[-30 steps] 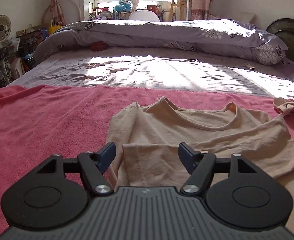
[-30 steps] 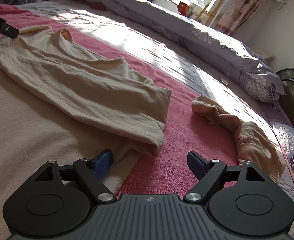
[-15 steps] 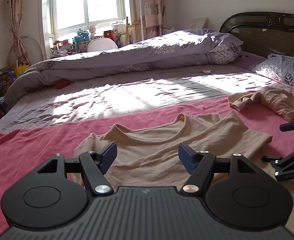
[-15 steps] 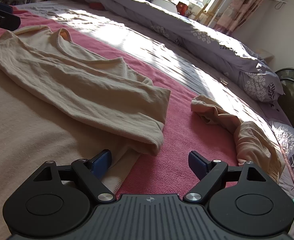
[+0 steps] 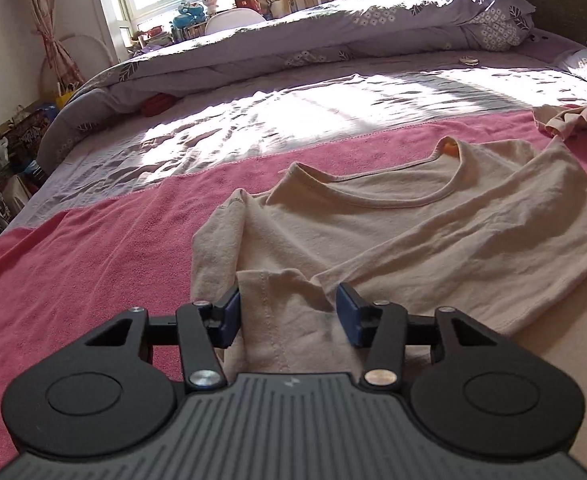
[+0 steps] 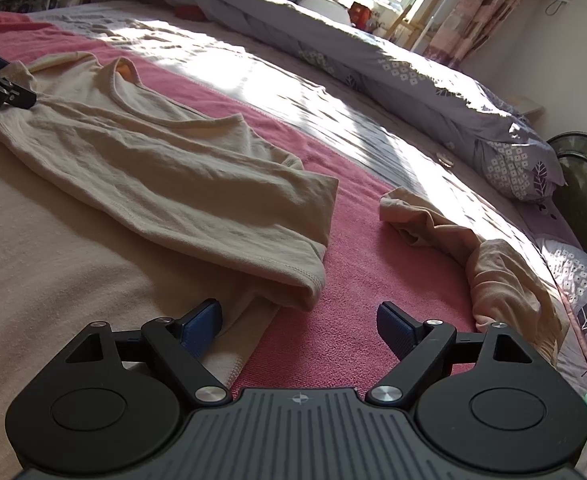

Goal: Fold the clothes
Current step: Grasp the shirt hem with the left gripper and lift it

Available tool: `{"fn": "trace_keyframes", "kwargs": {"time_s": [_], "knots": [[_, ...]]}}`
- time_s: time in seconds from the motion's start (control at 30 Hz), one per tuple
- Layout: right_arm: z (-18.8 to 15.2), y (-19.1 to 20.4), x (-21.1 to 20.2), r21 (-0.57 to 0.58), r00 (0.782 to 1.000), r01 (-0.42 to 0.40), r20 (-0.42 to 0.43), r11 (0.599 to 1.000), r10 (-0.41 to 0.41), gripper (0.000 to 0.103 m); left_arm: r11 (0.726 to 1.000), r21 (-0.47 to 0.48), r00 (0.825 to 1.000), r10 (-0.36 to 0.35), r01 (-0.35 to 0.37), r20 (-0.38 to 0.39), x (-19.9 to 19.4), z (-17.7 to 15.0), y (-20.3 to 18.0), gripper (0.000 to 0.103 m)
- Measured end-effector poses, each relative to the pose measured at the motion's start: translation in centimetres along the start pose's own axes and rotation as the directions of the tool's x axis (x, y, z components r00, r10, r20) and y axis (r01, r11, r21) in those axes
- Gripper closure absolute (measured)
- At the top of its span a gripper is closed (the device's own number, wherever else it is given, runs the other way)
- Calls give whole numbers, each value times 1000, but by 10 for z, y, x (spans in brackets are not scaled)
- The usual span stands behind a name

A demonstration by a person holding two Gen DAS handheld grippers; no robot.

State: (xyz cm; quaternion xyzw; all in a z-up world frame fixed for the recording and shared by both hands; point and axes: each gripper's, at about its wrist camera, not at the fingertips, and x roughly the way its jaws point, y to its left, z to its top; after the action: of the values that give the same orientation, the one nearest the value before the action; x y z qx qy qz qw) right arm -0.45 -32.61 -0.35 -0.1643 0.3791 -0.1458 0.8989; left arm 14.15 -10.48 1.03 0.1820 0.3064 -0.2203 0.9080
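While left tongs (image 5: 288, 312) close around beige T-shirt (image 5: 413, 232), pink blanket (image 5: 93, 260) beneath

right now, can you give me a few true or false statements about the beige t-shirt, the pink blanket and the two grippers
1. The beige t-shirt lies on the pink blanket. True.
2. The left gripper is clear of all cloth. False: a fold of the shirt's sleeve sits between its closing jaws.
3. The right gripper is clamped on the shirt's hem. False: its jaws stand wide apart with nothing pinched.
4. A second crumpled beige garment lies apart from the shirt, with blanket showing between them. True.
5. The rolled purple floral duvet lies at the far side of the bed. True.
6. The shirt is folded into a neat square. False: it is spread out and wrinkled.
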Motion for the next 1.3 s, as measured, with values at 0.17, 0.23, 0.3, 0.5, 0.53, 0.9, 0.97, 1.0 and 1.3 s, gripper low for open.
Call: {"fn": "trace_keyframes", "kwargs": {"time_s": [0.17, 0.23, 0.3, 0.5, 0.53, 0.9, 0.97, 1.0, 1.3], "knots": [[-1, -1, 0, 8, 1000, 1, 1, 1000, -1, 17, 993, -112, 1000, -25, 25, 0, -3, 1, 12, 61], [-1, -1, 1, 9, 1000, 1, 1, 1000, -1, 16, 983, -176, 999, -52, 53, 8, -7, 1, 20, 66], [-1, -2, 1, 10, 1000, 2, 2, 1000, -2, 16, 964, -250, 996, -85, 86, 17, -8, 1, 29, 73], [-2, -3, 0, 14, 1000, 3, 3, 1000, -3, 16, 833, -522, 981, -188, 186, 49, -4, -9, 62, 89], [-2, -3, 0, 14, 1000, 3, 3, 1000, -3, 16, 809, -555, 979, -197, 195, 57, -3, -11, 67, 90], [-2, -4, 1, 21, 1000, 4, 4, 1000, -4, 13, 755, -608, 967, -236, 245, 96, -6, -15, 77, 90], [-3, -4, 1, 24, 1000, 5, 4, 1000, -5, 13, 748, -626, 969, -238, 223, 62, 1, -16, 78, 78], [-3, -4, 0, 25, 1000, 5, 4, 1000, -5, 13, 725, -649, 964, -259, 232, 55, 4, -17, 80, 58], [-3, -5, 1, 29, 1000, 6, 5, 1000, -6, 13, 641, -701, 945, -287, 312, 158, 1, -24, 93, 56]]}}
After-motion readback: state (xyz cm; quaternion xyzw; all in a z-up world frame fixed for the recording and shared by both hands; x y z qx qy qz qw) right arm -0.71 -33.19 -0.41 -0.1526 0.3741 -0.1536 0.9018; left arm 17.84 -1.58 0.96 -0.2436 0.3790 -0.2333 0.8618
